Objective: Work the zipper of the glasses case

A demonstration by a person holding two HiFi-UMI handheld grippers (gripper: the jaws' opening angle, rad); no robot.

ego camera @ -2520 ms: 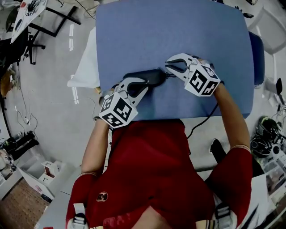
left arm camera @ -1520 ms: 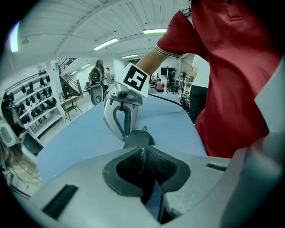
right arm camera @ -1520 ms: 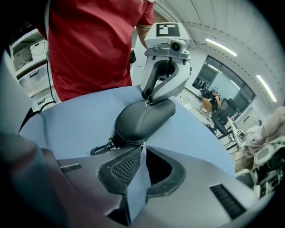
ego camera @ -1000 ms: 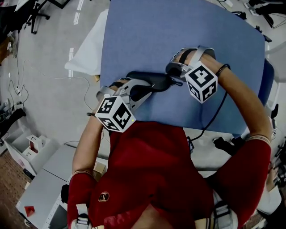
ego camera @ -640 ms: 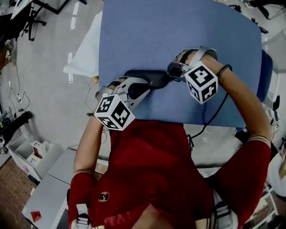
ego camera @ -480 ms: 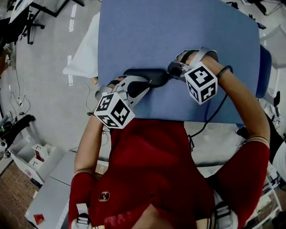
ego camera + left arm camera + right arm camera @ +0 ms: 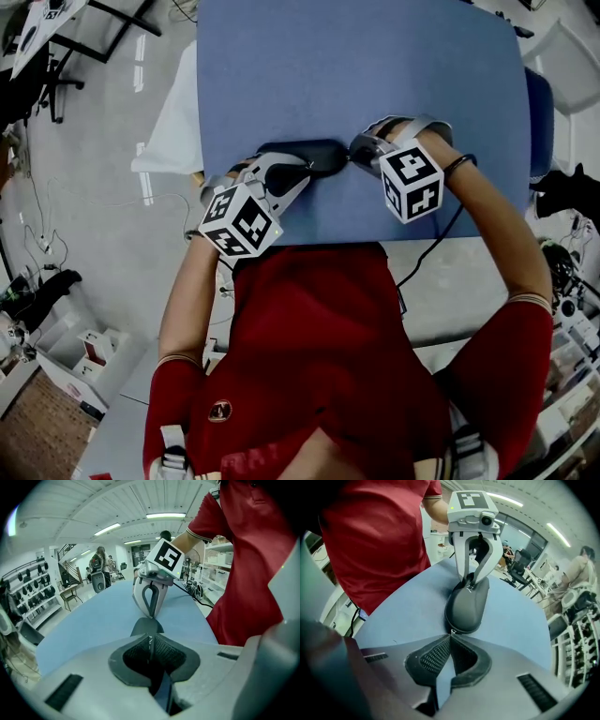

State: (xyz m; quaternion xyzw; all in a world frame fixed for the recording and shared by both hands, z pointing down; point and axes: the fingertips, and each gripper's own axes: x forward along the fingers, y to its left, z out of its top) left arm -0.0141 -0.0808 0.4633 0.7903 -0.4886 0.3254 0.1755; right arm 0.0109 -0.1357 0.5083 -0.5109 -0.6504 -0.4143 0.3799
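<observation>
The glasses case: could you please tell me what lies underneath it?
The glasses case lies on the blue table top, and nothing else shows around its edges. The spot directly beneath is covered by the case itself, and the left gripper clamps over its far end.

I see the black, oval glasses case [image 7: 322,156] lying flat on the blue table [image 7: 356,75] near its front edge, long axis left to right, its small silver zipper pull [image 7: 450,632] at the right end.

glasses case [image 7: 319,155] 1 | zipper pull [image 7: 450,632] 1 | grippers 2: left gripper [image 7: 300,172], right gripper [image 7: 356,150] | worktop [image 7: 356,66] 1
</observation>
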